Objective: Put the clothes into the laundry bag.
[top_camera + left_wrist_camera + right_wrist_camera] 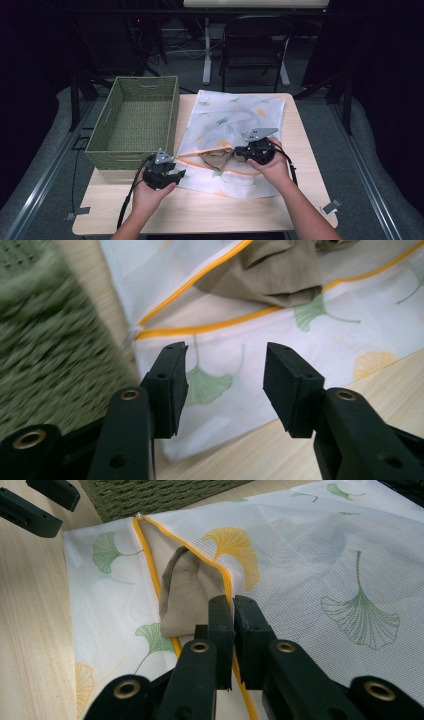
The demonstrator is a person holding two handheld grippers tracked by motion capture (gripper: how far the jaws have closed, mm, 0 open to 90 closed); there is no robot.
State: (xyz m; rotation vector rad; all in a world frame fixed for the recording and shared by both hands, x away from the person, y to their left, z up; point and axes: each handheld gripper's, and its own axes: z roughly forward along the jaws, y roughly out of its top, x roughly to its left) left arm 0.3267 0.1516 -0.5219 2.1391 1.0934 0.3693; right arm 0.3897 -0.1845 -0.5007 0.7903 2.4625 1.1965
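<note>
right now my right gripper (232, 605) has its jaws pinched on the orange-trimmed upper lip of the mesh laundry bag (235, 115), likely lifting it to free the tan garment (187, 592); my left gripper (225, 380), jaws wide, hovers at the bag's corner beside the basket (120, 155), mid-desk.

White mesh bag (235, 120) with green and yellow ginkgo leaves (orange-yellow trim), khaki cloth (185, 592), olive basket (140, 120).
</note>
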